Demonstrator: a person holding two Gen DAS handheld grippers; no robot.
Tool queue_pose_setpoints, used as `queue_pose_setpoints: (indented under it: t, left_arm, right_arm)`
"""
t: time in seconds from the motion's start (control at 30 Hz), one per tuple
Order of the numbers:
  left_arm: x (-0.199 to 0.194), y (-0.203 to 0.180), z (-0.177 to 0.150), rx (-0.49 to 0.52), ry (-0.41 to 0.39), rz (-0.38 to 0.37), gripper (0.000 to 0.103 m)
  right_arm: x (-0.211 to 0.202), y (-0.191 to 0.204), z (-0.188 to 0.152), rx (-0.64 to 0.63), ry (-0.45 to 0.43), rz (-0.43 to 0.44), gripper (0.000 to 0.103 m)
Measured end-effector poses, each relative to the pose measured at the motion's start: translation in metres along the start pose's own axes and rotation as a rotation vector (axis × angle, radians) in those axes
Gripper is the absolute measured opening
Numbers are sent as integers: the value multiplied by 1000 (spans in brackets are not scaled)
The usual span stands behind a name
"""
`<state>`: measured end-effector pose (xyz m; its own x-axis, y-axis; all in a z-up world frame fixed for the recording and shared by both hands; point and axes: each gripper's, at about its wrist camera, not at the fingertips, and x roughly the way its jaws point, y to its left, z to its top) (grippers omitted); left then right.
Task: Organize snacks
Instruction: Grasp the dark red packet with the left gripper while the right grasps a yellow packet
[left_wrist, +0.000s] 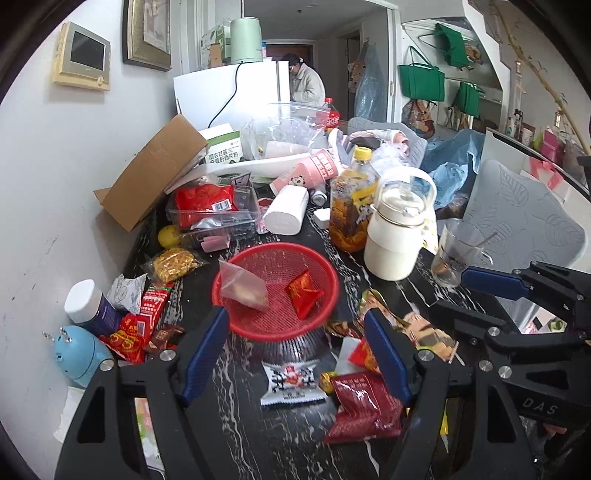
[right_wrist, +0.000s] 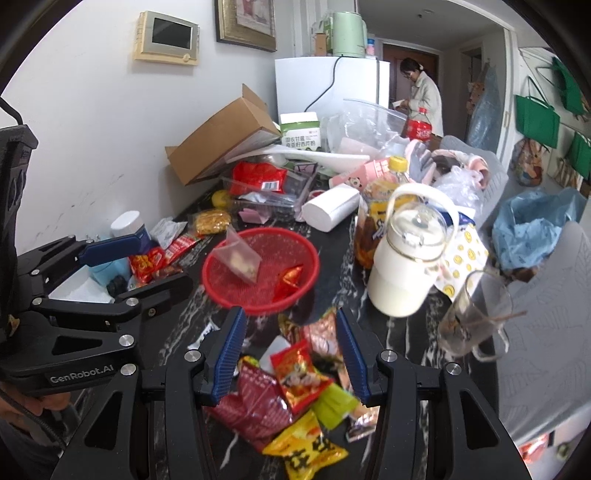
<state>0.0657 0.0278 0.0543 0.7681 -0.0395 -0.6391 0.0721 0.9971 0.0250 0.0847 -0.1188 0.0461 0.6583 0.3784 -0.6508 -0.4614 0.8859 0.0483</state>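
Both grippers are hovering empty over a cluttered worktop (left_wrist: 258, 424), the left gripper (left_wrist: 295, 354) and right gripper (right_wrist: 291, 354) each with fingers apart. Snack packets (right_wrist: 295, 373) are lying heaped, overlapping and partly hidden; two are sitting in the red basket (left_wrist: 275, 291).

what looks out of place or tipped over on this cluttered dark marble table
The brown cardboard box leans tilted against the wall with flaps open. A white paper roll and a pink panda-print carton lie on their sides. Most snack packets lie scattered on the table; only two sit in the red mesh basket.
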Motion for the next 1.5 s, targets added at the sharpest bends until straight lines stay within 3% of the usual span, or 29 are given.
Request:
queue_pose_setpoints:
  t: [0.63, 0.8, 1.0, 1.27, 1.5]
  left_arm:
    - [-17, -31, -60, 41, 69, -109, 75]
    - [-12, -35, -74, 44, 100, -136, 75]
    - [1, -30, -90, 19, 133, -155, 75]
    - [28, -20, -104, -19, 192, -148, 75]
    - [42, -9, -105, -46, 204, -129, 75]
  right_arm:
    - [-25, 0, -81, 85, 79, -69, 54]
    - [-22, -5, -99, 127, 115, -73, 67]
    - [-12, -16, -115, 206, 157, -67, 76]
    - [24, -29, -126, 295, 249, -16, 76]
    - [56, -32, -121, 286, 306, 14, 76]
